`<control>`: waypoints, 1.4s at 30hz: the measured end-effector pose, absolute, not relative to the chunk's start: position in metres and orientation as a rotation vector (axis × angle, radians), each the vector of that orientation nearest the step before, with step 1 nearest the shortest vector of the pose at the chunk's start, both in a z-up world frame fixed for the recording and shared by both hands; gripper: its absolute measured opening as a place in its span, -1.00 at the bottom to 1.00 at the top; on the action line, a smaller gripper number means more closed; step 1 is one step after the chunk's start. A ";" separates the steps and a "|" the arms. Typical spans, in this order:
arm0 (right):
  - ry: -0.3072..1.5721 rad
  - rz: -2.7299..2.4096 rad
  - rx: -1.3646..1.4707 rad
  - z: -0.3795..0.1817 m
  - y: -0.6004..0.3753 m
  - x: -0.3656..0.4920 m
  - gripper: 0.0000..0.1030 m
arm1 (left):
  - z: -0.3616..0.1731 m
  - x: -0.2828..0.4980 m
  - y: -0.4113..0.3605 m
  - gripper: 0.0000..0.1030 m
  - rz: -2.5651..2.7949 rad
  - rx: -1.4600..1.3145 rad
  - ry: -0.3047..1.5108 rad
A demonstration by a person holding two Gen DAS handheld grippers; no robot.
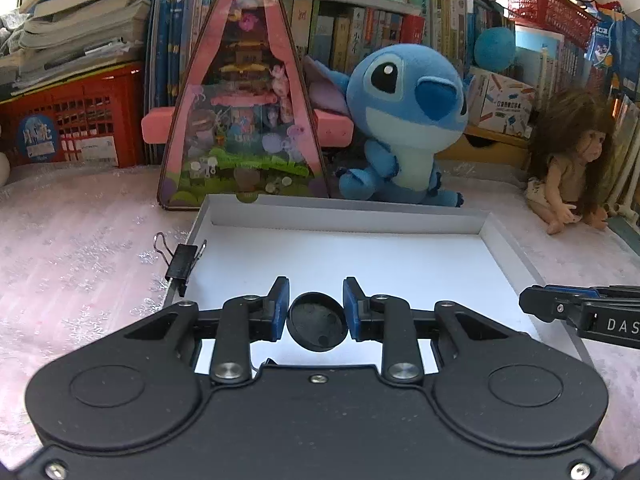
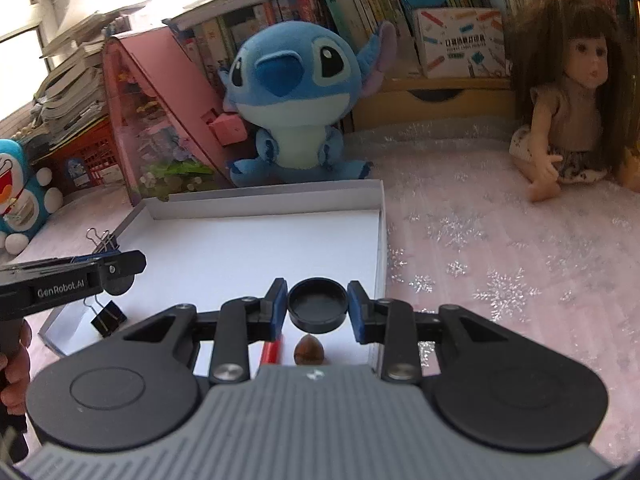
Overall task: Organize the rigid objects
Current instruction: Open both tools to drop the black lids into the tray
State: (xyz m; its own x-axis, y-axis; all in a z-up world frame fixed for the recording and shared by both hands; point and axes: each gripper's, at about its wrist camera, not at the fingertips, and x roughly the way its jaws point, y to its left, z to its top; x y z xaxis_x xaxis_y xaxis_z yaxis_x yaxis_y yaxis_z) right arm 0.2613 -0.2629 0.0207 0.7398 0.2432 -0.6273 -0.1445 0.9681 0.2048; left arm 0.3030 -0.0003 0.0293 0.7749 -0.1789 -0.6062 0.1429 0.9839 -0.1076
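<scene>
A: Where are the black caps?

B: There are two. One black round cap (image 1: 317, 327) sits between the blue pads (image 1: 280, 308) of the left gripper (image 1: 316, 309), tilted so that its hollow side faces the camera. The pads press it on both sides. The second black cap (image 2: 318, 308) is in the right gripper (image 2: 318, 306), hollow side up, and the jaws are narrow around it, touching its rim on left and right.

A: And both are above the box?

B: Yes, both are held over the white tray (image 1: 400, 216), a shallow cardboard box with low walls. In the right wrist view, the same white tray (image 2: 280, 200) has a brown nut-like object (image 2: 309, 352) and a red pen tip (image 2: 273, 351) on its floor, just under the gripper.

A: Anything on the tray edge?

B: A black binder clip (image 1: 182, 261) is clamped on the left wall. The right wrist view shows this clip (image 2: 105, 240) and a second binder clip (image 2: 108, 317) lower on the same wall, near the left gripper (image 2: 116, 270) as it enters from the side.

A: What is around?

B: A pink cloth (image 1: 80, 240) with snowflakes covers the table. Behind the tray stand a blue plush toy (image 1: 404, 120), a pink triangular box (image 1: 244, 120) and a doll (image 1: 572, 164) with long brown hair, in front of bookshelves.
</scene>
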 end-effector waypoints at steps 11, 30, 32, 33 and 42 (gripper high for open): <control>0.727 0.194 0.119 0.009 -0.254 0.274 -0.28 | 0.015 0.309 -0.005 -0.48 -0.159 -0.028 0.692; 0.722 0.180 0.022 -0.002 -0.237 0.276 -0.28 | 0.005 0.309 -0.011 -0.47 -0.162 0.000 0.697; 0.717 0.175 0.006 -0.003 -0.235 0.276 -0.28 | 0.003 0.310 -0.012 -0.47 -0.162 0.001 0.701; 0.716 0.175 0.002 -0.003 -0.234 0.276 -0.28 | 0.003 0.309 -0.012 -0.47 -0.161 0.002 0.699; 0.714 0.174 -0.004 -0.003 -0.234 0.276 -0.28 | 0.002 0.309 -0.012 -0.47 -0.159 0.005 0.692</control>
